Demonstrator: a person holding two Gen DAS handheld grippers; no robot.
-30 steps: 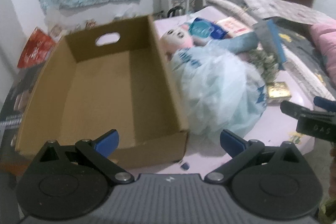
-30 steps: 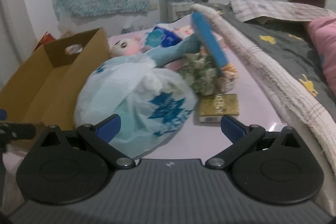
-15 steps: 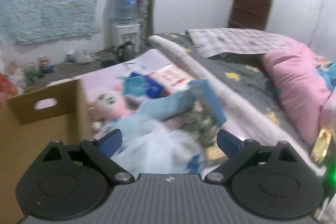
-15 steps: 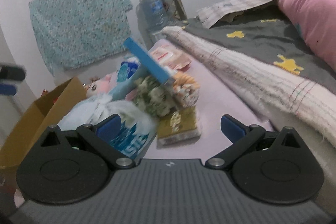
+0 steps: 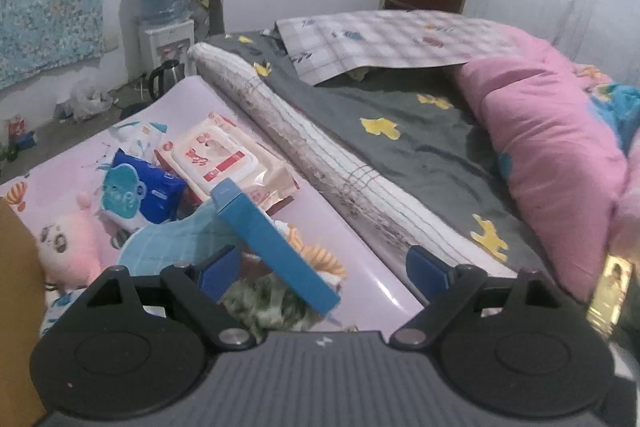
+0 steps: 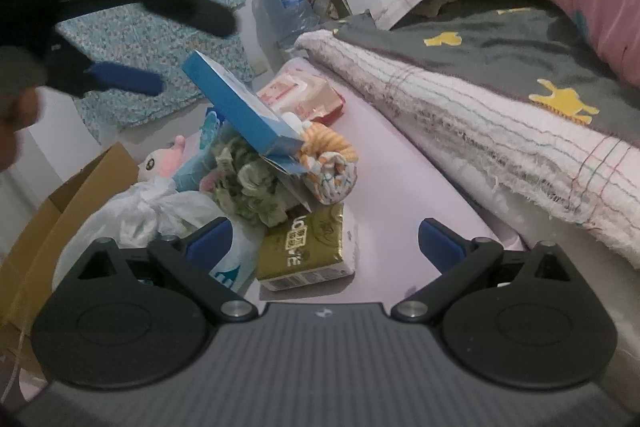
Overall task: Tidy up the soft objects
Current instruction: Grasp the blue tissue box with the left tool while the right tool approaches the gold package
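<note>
My left gripper (image 5: 320, 267) has swung from the box (image 6: 72, 203) to the pile at twelve o'clock, jaws closing, empty; right gripper (image 6: 324, 243) wide, empty.

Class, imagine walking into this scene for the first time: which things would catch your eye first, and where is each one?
The long blue cardboard box stands out first, propped at a slant on the heap of soft things in the middle of the pale pink tabletop. Beside the heap, the big pink pillow lies on the dark grey bedsheet with yellow shapes. At the heap's near edge lies a gold-wrapped tissue pack, and a pink plush doll lies by the brown cardboard carton.
</note>
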